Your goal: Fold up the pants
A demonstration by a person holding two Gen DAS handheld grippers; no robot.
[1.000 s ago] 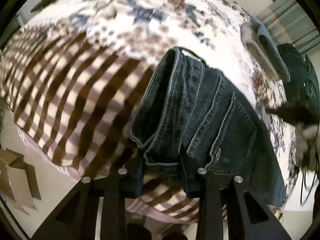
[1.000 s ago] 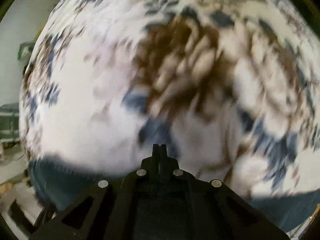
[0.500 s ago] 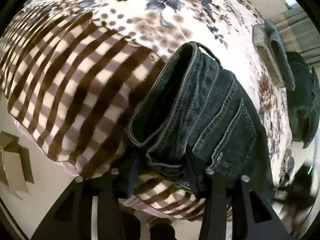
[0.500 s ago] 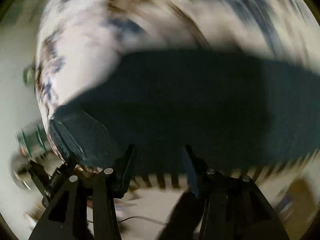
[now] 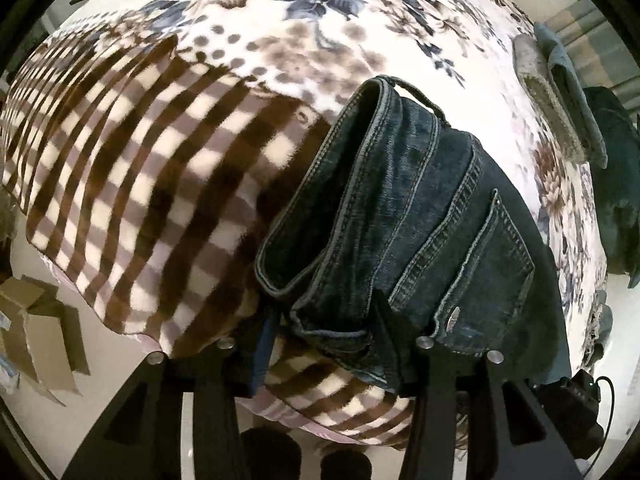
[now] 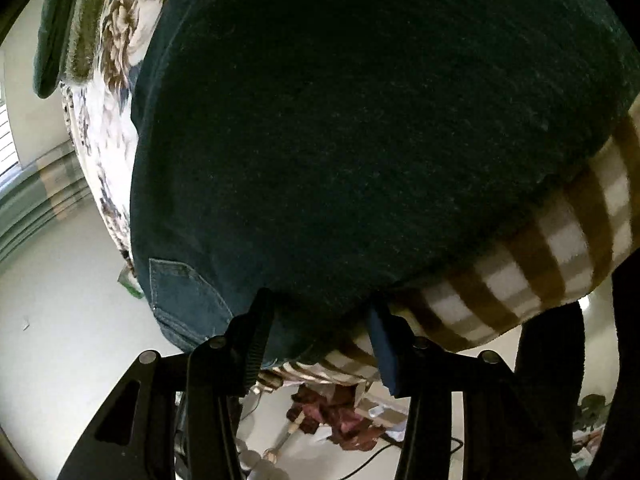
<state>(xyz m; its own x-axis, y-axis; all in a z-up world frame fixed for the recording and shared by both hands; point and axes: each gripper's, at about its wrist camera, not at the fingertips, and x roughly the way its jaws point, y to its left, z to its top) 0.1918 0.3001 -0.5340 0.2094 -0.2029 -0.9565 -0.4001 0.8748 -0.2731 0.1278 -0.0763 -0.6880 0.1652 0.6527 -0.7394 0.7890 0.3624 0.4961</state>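
Here, a patterned fleece blanket (image 5: 168,168) covers the bed, with folded dark denim jeans (image 5: 420,232) lying near its edge. The left gripper (image 5: 324,340), opening, straddles the waistband; the right gripper (image 6: 318,320), closing, straddles the jeans' edge.

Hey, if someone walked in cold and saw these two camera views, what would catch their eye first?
First, the dark blue jeans, lying folded on the bed with the waistband and a back pocket facing the left wrist camera. Next, the loud blanket beneath them, brown-and-cream checks near the bed's edge and grey-blue flowers farther back. In the right wrist view, dark denim fills nearly everything, with the right tongs closing at its lower edge.
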